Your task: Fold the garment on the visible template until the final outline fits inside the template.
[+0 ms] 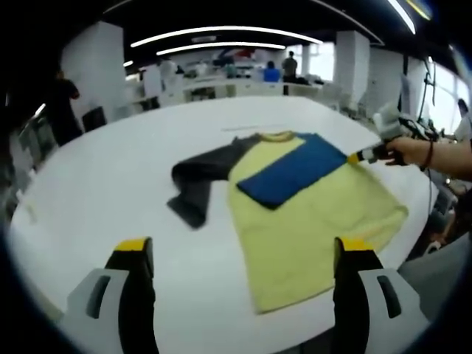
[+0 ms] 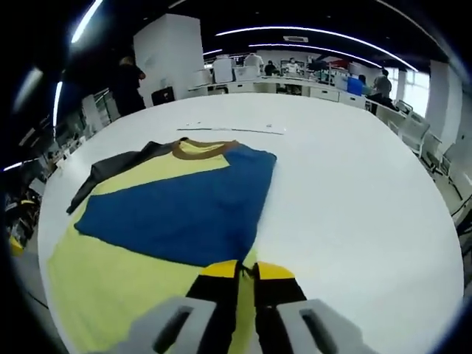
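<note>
Garment [image 1: 295, 214] lies flat, long axis near-to-far; right gripper [image 2: 246, 271], clenched on the folded blue sleeve [image 2: 184, 214], is nearer; left gripper [image 1: 243, 254] hovers released.

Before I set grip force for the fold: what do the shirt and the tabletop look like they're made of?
The shirt looks like soft matte knit fabric, probably cotton jersey: it lies limp, and its blue sleeve drapes flat across the yellow body. The tabletop looks like a hard, smooth white laminate or painted board with a faint sheen; the exact material is unclear.
</note>
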